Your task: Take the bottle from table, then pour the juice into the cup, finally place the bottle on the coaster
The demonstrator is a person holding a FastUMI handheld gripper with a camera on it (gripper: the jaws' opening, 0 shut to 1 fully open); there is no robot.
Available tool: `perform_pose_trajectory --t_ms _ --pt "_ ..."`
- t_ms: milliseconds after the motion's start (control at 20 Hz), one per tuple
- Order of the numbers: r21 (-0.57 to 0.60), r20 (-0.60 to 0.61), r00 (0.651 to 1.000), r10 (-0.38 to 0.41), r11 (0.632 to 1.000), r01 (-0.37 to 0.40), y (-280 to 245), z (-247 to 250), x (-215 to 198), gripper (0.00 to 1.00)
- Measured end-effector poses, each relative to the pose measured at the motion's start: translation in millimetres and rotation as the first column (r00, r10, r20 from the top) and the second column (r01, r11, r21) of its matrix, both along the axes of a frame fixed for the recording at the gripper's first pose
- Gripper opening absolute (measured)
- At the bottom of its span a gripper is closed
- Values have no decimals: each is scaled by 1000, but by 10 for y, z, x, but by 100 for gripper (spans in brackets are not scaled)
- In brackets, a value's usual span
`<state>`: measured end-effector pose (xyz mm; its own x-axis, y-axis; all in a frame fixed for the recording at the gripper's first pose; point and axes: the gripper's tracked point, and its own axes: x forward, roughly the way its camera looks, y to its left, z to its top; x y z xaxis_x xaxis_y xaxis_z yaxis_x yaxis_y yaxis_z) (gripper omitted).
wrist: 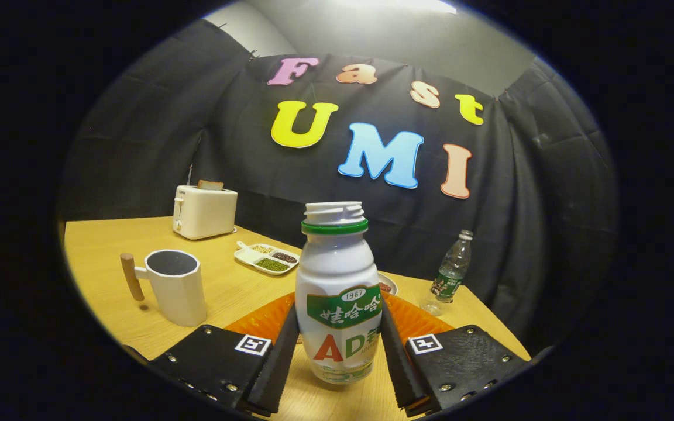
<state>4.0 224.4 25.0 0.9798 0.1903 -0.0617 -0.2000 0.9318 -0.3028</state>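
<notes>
Gripper (337, 351) pinches the uncapped bottle (340, 292) low on both sides, keeping it upright so nothing spills. Cup (174, 286) stands near left for pouring; orange coaster (267, 318) lies just behind the bottle on the worktop (109, 245).

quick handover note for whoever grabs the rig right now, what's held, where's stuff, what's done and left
Gripper: shut on the white bottle, upright, cap off, both fingers pressing its sides.
Cup: on the table, ahead and to the side of the fingers, wooden handle facing away from the bottle.
Orange coaster: just behind the bottle.
Done: bottle gripped.
Left: pour into the cup, set the bottle on the coaster.
</notes>
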Motion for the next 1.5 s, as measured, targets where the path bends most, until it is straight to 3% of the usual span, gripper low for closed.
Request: perform_pose_trajectory --t_ms 450,700,1500 --pt "-226 -7 999 53 973 -53 273 17 56 71" --pt "-353 4 996 84 933 -77 442 10 59 71" --pt "-597 -4 991 135 795 -111 766 -71 119 71"
